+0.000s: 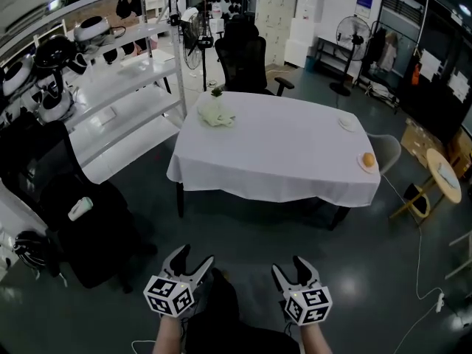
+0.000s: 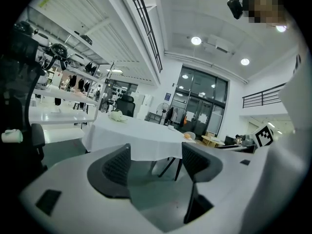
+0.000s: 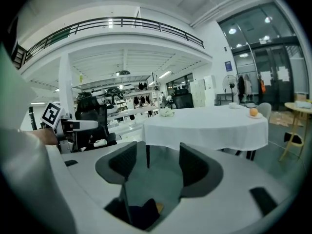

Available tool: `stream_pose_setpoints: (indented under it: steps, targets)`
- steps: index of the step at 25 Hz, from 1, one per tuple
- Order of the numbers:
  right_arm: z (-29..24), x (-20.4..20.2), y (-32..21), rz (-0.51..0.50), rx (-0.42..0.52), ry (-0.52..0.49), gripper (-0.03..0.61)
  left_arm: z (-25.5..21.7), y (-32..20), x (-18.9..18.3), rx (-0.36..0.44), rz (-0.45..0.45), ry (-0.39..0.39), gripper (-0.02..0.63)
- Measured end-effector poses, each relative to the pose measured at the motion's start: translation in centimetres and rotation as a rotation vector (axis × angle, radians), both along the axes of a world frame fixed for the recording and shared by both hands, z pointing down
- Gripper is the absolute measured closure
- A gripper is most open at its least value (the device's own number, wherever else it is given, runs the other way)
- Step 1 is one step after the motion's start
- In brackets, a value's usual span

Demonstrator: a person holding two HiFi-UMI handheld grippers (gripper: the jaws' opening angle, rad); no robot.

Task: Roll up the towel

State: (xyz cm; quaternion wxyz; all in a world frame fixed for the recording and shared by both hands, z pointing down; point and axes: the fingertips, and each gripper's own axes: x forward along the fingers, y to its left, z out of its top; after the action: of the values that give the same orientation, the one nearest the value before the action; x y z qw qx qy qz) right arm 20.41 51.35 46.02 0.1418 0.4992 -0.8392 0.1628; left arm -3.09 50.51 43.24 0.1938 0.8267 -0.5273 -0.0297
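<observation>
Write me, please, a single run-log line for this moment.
stage: pre-grasp | left gripper: open, empty | right gripper: open, empty | towel: crumpled, unrolled, at table far-left corner

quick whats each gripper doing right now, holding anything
left gripper: open, holding nothing
right gripper: open, holding nothing

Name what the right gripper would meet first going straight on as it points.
Ahead of the right gripper, probably the glossy dark grey floor, short of the white-clothed table; depth is unclear.
</observation>
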Motion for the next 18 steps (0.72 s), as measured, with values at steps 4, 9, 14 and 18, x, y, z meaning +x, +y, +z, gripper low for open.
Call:
stream_pose_setpoints:
  steps: [4, 9, 14, 18]
  targets:
    - [0.2, -0.3, -1.2, -0.018, -0.009, 0.0, 0.299, 0.4, -0.7, 0.1, -0.011, -0.01, 0.002, 0.268]
    - [0.5, -0.6, -3.3, -0.031, -0.014, -0.008, 0.299, 0.5, -2.6, -0.1, -0.017, -0.02, -0.001, 0.268]
    - [0.2, -1.3, -6.8, -0.052, -0.027, 0.0, 0.302, -0.1, -6.3, -0.2, -0.013, -0.026, 0.006, 0.268]
    - [-0.5, -1.9, -10.7, -0.048, -0.021, 0.002, 0.301, -0.7, -10.4, -0.9, -0.004, -0.026, 0.008, 0.268]
